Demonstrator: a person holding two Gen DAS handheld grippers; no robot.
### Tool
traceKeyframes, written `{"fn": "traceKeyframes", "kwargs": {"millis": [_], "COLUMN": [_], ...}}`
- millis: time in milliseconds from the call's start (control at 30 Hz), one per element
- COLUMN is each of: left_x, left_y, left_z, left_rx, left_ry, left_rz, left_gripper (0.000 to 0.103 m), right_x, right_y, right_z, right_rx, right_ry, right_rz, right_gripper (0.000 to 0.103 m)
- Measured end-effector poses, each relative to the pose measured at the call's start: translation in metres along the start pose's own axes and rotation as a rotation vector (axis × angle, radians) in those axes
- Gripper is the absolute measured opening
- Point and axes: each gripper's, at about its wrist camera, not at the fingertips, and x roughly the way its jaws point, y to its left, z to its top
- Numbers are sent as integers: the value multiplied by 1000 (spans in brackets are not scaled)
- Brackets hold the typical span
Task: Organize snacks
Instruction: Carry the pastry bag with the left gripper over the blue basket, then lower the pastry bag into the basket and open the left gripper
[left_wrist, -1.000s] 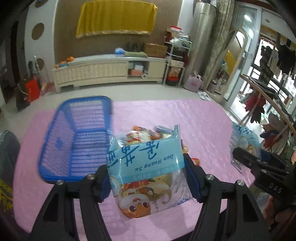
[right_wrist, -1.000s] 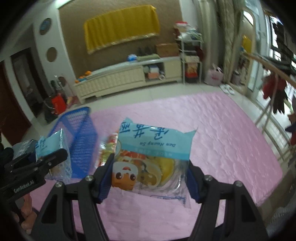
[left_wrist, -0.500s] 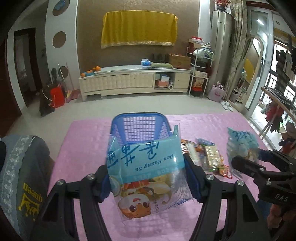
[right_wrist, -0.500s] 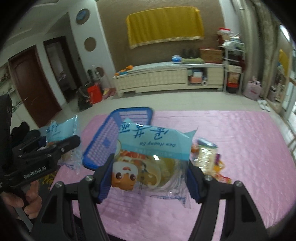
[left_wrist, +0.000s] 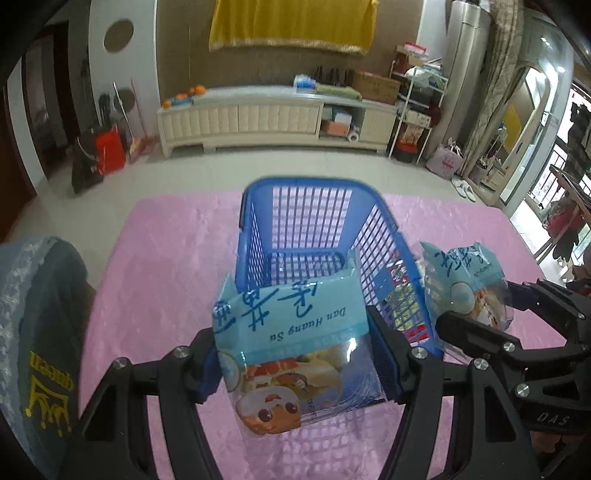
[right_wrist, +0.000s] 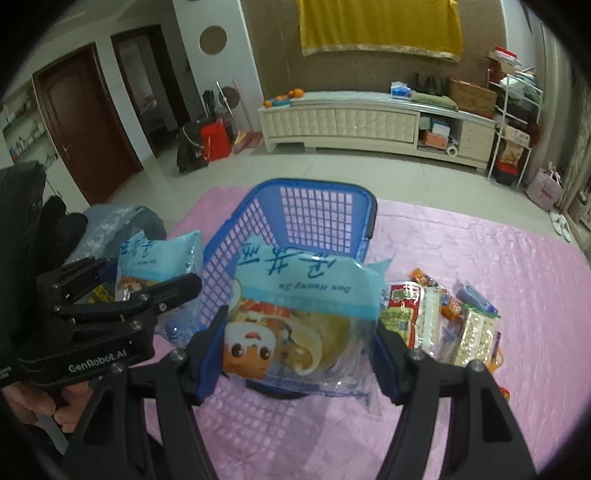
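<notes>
- Left wrist view: we are pinching a blue egg-yolk pastry packet (left_wrist: 295, 343) in the left gripper (left_wrist: 295, 363), its fingers clamped on both sides, poised at the blue basket (left_wrist: 317, 236) rim for dropping.
- Our right gripper (right_wrist: 299, 354) is squeezing a matching packet (right_wrist: 303, 314) beside it.
- Loose snacks (right_wrist: 443, 321) are waiting on the pink table (right_wrist: 480, 258).

"Dan Huang Su" (snack packet (left_wrist: 295, 343)), "GenRobot.AI" (left gripper (right_wrist: 147, 284))
</notes>
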Motion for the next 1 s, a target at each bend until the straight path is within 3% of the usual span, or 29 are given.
{"fn": "traceKeyframes", "kwargs": {"millis": [200, 300, 467, 600, 700, 1000], "left_x": [23, 25, 24, 21, 15, -23], "left_y": [6, 3, 0, -2, -1, -20], "left_z": [0, -1, -1, -1, -5, -9], "left_rx": [-8, -2, 9, 31, 37, 18], "left_ry": [40, 32, 31, 31, 21, -13], "left_rz": [-9, 21, 19, 71, 93, 71], "left_gripper": [66, 66, 77, 80, 80, 80], "right_x": [22, 27, 30, 28, 23, -30], "right_y": [0, 1, 7, 9, 9, 0], "right_z": [-1, 0, 0, 0, 0, -3], "right_rx": [-21, -27, -41, -57, -75, -42], "right_ry": [49, 64, 72, 67, 46, -27], "right_rz": [-33, -35, -25, -47, -59, -66], "right_gripper": [73, 73, 73, 78, 89, 93]}}
